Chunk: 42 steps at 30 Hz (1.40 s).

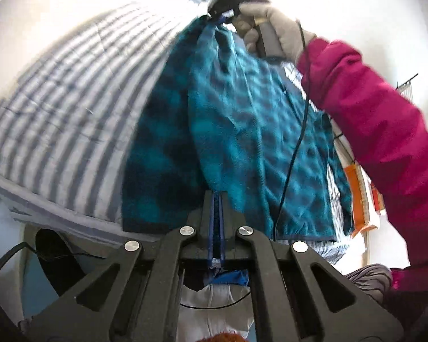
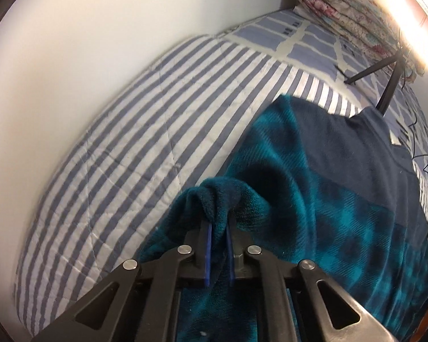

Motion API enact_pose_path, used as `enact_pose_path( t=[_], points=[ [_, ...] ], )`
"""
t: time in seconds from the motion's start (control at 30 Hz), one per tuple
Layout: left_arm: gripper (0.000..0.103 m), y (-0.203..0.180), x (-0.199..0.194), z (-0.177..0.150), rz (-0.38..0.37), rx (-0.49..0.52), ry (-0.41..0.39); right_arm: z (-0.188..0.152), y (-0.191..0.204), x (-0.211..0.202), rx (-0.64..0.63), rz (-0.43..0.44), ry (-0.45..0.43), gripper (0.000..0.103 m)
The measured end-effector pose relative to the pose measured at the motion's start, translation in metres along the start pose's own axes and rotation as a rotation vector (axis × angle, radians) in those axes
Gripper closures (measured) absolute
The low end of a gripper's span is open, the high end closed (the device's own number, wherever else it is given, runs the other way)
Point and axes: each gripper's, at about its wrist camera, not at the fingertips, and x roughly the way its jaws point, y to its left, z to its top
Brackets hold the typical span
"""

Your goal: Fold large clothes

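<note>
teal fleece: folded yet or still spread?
Neither: bunched and partly lifted. The right gripper pinches a gathered fold of the fleece; the rest drapes rumpled over the striped bed.

No legible text, label, brand, number or sign appears in either wrist view; small dark marks on the bedsheet (image 2: 314, 32) cannot be read
</note>
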Motion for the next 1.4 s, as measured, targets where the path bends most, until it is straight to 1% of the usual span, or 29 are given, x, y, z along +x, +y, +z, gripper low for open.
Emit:
enact_pose_path(
  t=[0.07,0.13,0.2,0.3,0.43,0.5,0.53,0.57,0.6,0.67,0.7,0.77,0.83,0.87,0.9,0.97,1.03,1.07,1.17,1.23,1.3,1.33,1.4],
  points=[
    [0.103,0.005,-0.009,0.002,0.011,-0.014,-0.025,0.008,0.0,-0.004,0.003,0.003,-0.014,0.098],
    [0.103,0.014,-0.014,0.002,0.061,-0.022,-0.05,0.015,0.001,-0.005,0.005,0.006,-0.025,0.098],
    [0.103,0.026,-0.005,0.002,0.129,-0.05,-0.03,0.023,0.006,-0.001,0.007,0.014,-0.032,0.098],
    [0.103,0.044,0.003,-0.004,0.175,-0.097,-0.004,0.028,0.017,0.013,-0.006,0.01,-0.024,0.098],
    [0.103,0.042,0.011,-0.01,0.23,-0.07,0.005,0.025,0.025,0.035,-0.007,0.014,-0.021,0.098],
    [0.102,0.04,0.015,-0.01,0.242,-0.068,0.023,0.023,0.026,0.038,-0.006,0.035,-0.041,0.092],
    [0.099,0.041,0.014,-0.01,0.245,-0.08,0.023,0.021,0.025,0.035,-0.005,0.048,-0.046,0.082],
    [0.093,0.043,0.01,-0.01,0.236,-0.092,0.012,0.019,0.022,0.03,0.0,0.073,-0.055,0.072],
    [0.082,0.044,0.007,-0.01,0.232,-0.104,-0.002,0.016,0.019,0.021,0.003,0.1,-0.07,0.071],
    [0.071,0.044,0.004,-0.004,0.213,-0.121,-0.025,0.006,0.012,-0.004,-0.007,0.15,-0.105,0.071],
    [0.068,0.044,0.003,-0.003,0.2,-0.126,-0.029,0.001,0.01,-0.014,-0.014,0.164,-0.115,0.071],
    [0.067,0.045,0.001,-0.001,0.17,-0.128,-0.023,-0.023,0.001,-0.048,-0.024,0.239,-0.145,0.071],
    [0.067,0.046,0.004,0.0,0.149,-0.135,-0.004,-0.051,-0.006,-0.074,-0.033,0.298,-0.154,0.072],
    [0.063,0.048,0.007,0.001,0.138,-0.144,0.007,-0.068,-0.007,-0.085,-0.045,0.315,-0.156,0.072],
    [0.056,0.051,0.011,0.002,0.129,-0.162,0.019,-0.084,-0.007,-0.095,-0.057,0.33,-0.154,0.072],
    [0.054,0.057,0.015,0.003,0.109,-0.205,0.026,-0.122,-0.005,-0.11,-0.074,0.361,-0.135,0.072],
    [0.054,0.062,0.018,0.002,0.093,-0.247,0.031,-0.155,-0.002,-0.119,-0.084,0.385,-0.12,0.073],
    [0.054,0.066,0.019,0.002,0.082,-0.262,0.034,-0.179,0.003,-0.122,-0.094,0.39,-0.111,0.073],
    [0.054,0.072,0.027,0.002,0.064,-0.281,0.043,-0.227,0.017,-0.124,-0.111,0.402,-0.091,0.074],
    [0.054,0.073,0.036,0.001,0.063,-0.292,0.054,-0.247,0.023,-0.123,-0.104,0.414,-0.095,0.075],
    [0.054,0.072,0.041,0.0,0.04,-0.3,0.049,-0.261,0.032,-0.12,-0.099,0.43,-0.086,0.076],
    [0.057,0.07,0.041,0.0,0.036,-0.297,0.044,-0.267,0.037,-0.117,-0.101,0.43,-0.086,0.076],
    [0.088,0.063,0.045,0.0,0.042,-0.264,0.05,-0.274,0.045,-0.109,-0.106,0.417,-0.068,0.076]
  ],
)
